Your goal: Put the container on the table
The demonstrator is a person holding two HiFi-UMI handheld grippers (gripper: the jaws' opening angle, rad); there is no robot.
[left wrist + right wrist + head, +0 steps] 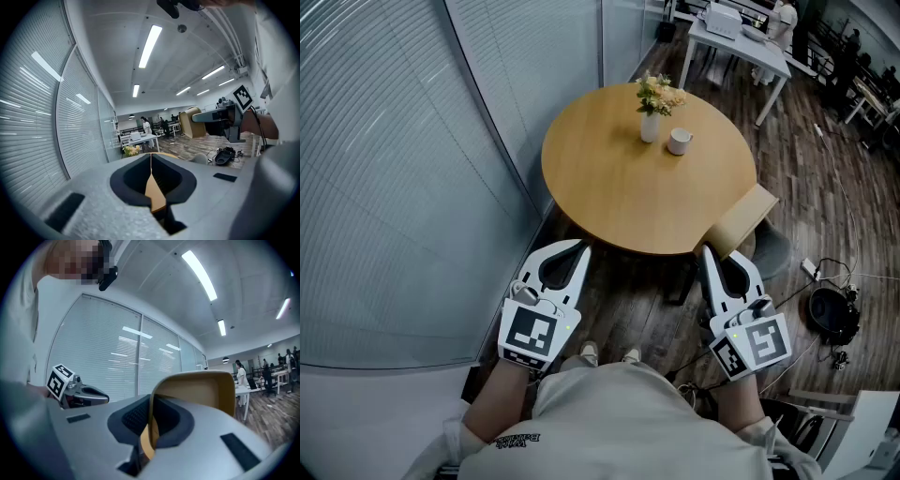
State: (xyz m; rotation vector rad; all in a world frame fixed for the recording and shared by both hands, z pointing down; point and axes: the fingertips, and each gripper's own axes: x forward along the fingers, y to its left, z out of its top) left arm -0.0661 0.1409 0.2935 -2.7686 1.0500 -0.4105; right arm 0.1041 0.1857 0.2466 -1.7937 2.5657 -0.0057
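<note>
Count: 2 grippers, 1 round wooden table (614, 187), 1 vase (650, 127), 1 white cup (680, 142), 1 tan container (748, 217).

L gripper (583, 247): near-left of the table, tip pointing at the table's near edge. In the left gripper view the jaws are pressed together w/ nothing between them, only a thin seam.

R gripper (707, 251): near-right. Its jaws are clamped on one wall of the container. In the right gripper view the tan wall runs down between the jaws and the open tray-like body stands up past the tip.

Container sits at the table's near-right edge, overlapping the rim in the head view. Can't tell whether it touches the tabletop. Carried by the R gripper only.

Contents:
- Vase: a bunch of pale yellow and white flowers (660, 93), upright, on the far part of the tabletop.
- Cup: just right of the vase, apart from it. Inside too small to tell.
- Container: what shows of the inside is plain tan wall.

Other: window blinds (403, 159) along the left, dark wood floor (806, 178), a white desk (741, 42) far right, and black gear w/ cables (832, 314) on the floor at right.
</note>
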